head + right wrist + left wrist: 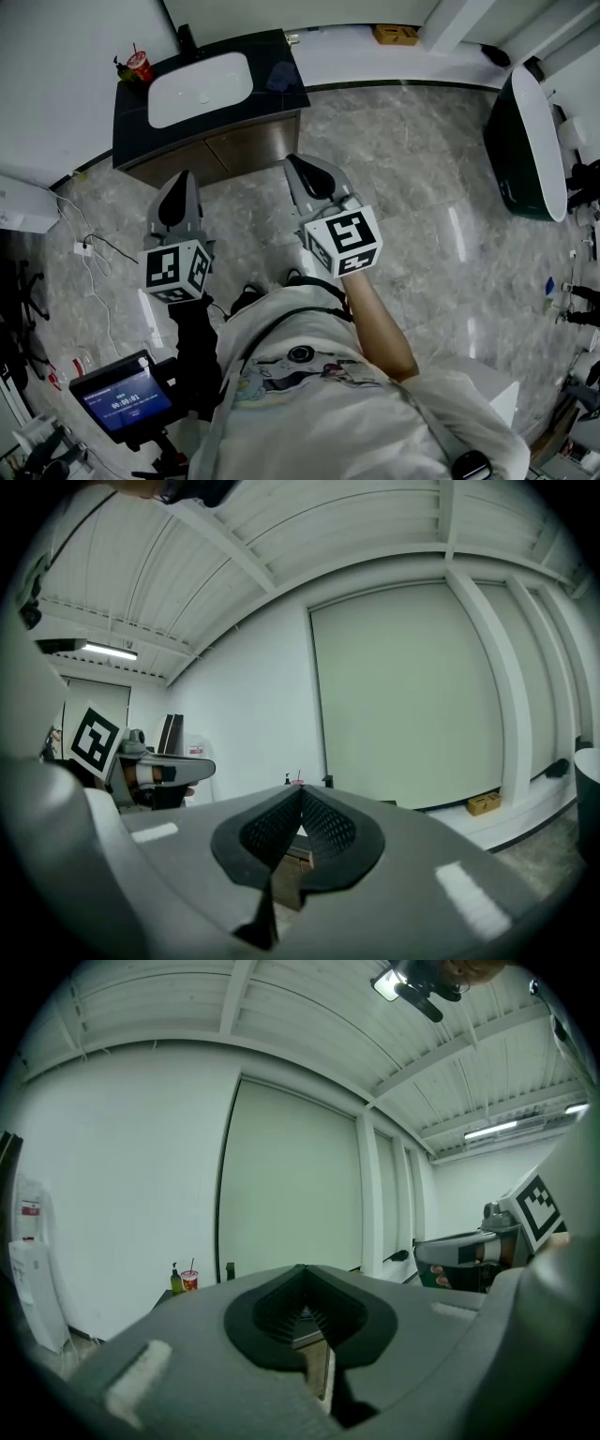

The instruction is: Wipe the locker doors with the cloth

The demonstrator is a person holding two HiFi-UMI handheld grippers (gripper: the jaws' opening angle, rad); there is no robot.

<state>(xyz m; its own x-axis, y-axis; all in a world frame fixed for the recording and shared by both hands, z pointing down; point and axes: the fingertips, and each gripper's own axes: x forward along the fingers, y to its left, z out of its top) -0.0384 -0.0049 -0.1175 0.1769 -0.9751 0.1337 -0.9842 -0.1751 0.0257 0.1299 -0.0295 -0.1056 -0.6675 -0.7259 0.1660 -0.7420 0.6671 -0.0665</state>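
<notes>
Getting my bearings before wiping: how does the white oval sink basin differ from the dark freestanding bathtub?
The white oval sink basin is sunk in a black countertop ahead; the dark freestanding bathtub stands on the marble floor at right. The basin is all white; the bathtub is dark outside. Both are white inside.

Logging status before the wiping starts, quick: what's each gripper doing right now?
Left gripper: closed, holding nothing.
Right gripper: closed, holding nothing.
</notes>
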